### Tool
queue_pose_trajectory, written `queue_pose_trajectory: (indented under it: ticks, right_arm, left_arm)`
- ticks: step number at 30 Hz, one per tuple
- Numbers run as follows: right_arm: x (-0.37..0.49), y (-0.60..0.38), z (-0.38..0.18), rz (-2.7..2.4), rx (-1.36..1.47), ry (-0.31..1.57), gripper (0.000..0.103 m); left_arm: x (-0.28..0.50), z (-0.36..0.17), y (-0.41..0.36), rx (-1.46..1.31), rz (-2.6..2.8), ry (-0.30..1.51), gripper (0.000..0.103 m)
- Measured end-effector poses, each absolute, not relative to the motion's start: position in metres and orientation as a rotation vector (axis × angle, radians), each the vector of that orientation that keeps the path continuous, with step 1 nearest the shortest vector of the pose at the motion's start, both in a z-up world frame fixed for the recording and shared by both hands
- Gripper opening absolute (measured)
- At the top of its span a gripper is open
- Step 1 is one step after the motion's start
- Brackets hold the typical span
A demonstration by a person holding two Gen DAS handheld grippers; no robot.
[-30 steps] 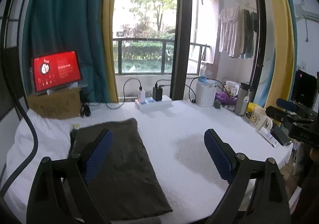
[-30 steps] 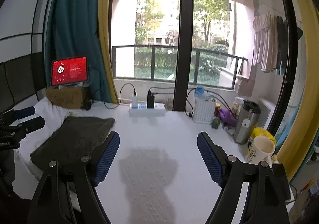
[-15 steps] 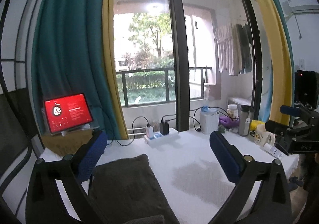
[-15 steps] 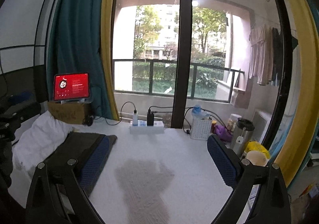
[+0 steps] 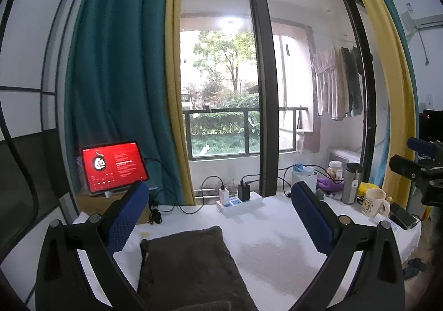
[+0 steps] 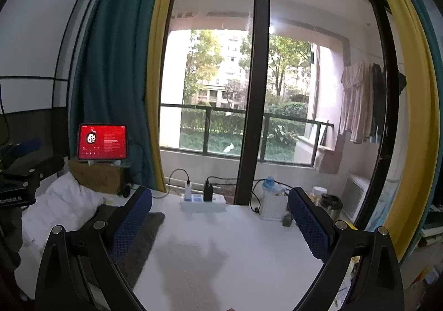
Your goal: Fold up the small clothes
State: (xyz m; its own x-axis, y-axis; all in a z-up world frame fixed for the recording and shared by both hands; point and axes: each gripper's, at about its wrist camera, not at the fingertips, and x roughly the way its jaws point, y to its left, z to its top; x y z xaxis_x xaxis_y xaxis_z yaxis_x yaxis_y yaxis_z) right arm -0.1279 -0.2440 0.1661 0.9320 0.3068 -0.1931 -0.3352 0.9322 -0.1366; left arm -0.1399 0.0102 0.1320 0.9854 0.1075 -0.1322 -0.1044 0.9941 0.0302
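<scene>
A dark grey folded cloth (image 5: pixel 191 264) lies flat on the white table (image 5: pixel 265 244), low and left of centre in the left wrist view. It also shows in the right wrist view (image 6: pixel 138 244), partly behind the left finger. My left gripper (image 5: pixel 218 216) is open and empty, raised above the cloth. My right gripper (image 6: pixel 220 219) is open and empty, above the table's middle. Each gripper shows at the edge of the other's view.
A white power strip with chargers (image 5: pixel 238 200) sits at the table's back edge. A red-screened tablet (image 5: pixel 113 164) stands on a cardboard box at the left. A white basket (image 6: pixel 274 205), a flask (image 5: pixel 350 186) and a mug (image 5: pixel 373 201) crowd the right. A white pillow (image 6: pixel 58 208) lies left.
Both grippers have risen and tilted up, so the window fills more of each view and the table sits lower. Both stay open and empty. The cloth has not moved.
</scene>
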Motion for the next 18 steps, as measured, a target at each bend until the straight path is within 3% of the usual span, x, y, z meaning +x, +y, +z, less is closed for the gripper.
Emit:
queue_pose_trajectory:
  ticks: [18]
  right_arm:
    - [-0.13, -0.234, 0.17, 0.34, -0.161, 0.17, 0.1]
  left_arm:
    - [-0.154, 0.129, 0.029, 0.008, 0.174, 0.116, 0.102]
